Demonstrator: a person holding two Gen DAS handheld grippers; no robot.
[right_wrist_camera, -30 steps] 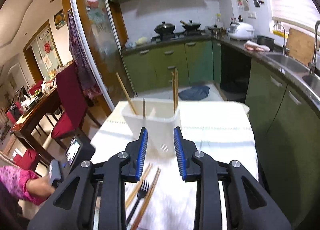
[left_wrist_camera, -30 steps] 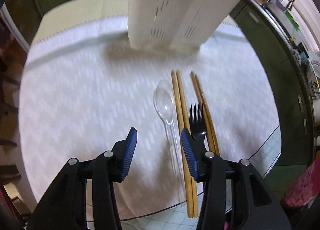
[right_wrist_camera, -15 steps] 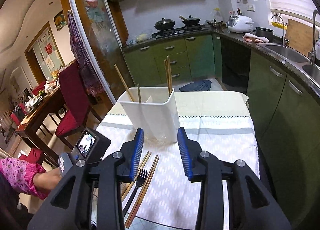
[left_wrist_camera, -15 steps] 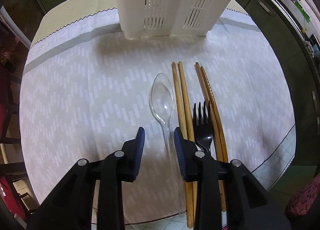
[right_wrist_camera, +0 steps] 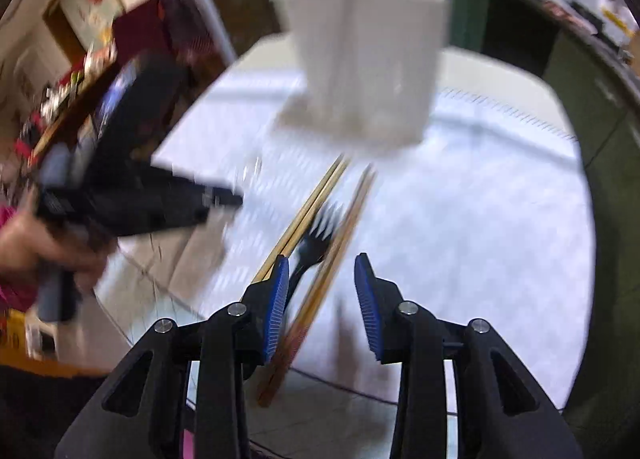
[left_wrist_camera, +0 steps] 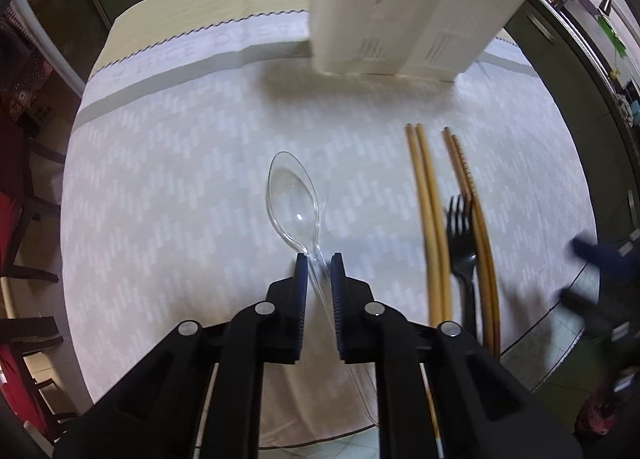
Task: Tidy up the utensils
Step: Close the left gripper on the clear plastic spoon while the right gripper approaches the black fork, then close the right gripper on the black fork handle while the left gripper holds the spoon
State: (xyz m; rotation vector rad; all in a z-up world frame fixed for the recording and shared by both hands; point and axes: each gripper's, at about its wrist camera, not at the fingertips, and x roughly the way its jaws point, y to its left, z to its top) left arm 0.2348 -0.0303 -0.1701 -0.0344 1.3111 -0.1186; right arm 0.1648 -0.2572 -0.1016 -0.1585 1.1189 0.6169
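Left claw [left_wrist_camera: 318,264] pinches the clear spoon [left_wrist_camera: 294,201] by its handle; right claw [right_wrist_camera: 321,291] gapes above the fork [right_wrist_camera: 316,235] near the table edge [right_wrist_camera: 332,379].

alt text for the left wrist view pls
The left gripper has its jaws closed around the handle of a clear plastic spoon on a white tablecloth. Chopsticks and a black fork lie right; a white utensil holder stands behind.

Clear plastic spoon [left_wrist_camera: 294,199]; black fork [left_wrist_camera: 463,247]; tan wooden chopsticks [left_wrist_camera: 430,215]; white slotted utensil holder [left_wrist_camera: 412,3]; white chevron-patterned tablecloth [left_wrist_camera: 180,179]; blue-padded black grippers [right_wrist_camera: 322,299].
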